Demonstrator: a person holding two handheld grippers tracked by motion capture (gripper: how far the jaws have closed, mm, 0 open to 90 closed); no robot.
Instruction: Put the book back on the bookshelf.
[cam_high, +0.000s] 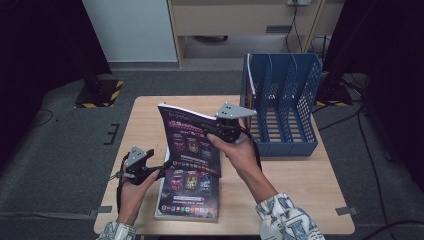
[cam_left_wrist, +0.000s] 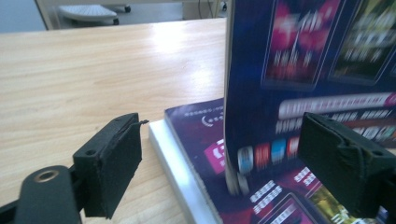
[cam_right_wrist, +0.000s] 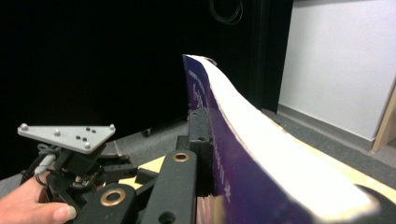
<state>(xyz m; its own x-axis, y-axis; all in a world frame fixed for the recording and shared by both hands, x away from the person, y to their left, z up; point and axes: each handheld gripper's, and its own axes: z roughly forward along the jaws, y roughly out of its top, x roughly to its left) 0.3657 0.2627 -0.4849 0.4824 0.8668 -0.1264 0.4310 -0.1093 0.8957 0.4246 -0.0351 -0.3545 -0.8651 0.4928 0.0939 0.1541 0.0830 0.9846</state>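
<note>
My right gripper (cam_high: 212, 129) is shut on the top edge of a purple magazine (cam_high: 190, 142) and holds it upright and tilted over the table. In the right gripper view the magazine (cam_right_wrist: 261, 154) runs away from my right gripper (cam_right_wrist: 219, 154), with white page edges showing. A second purple magazine (cam_high: 187, 192) lies flat near the table's front edge. My left gripper (cam_high: 162, 170) is open at the raised magazine's lower left corner. In the left gripper view that magazine's edge (cam_left_wrist: 317, 56) stands between the wide jaws of my left gripper (cam_left_wrist: 224, 140), untouched, above the flat magazine (cam_left_wrist: 196, 135).
A blue file rack (cam_high: 285, 100) with upright slots stands at the back right of the wooden table (cam_high: 145, 120). Bare wood lies at the left and front right. Grey carpet and dark drapes surround the table.
</note>
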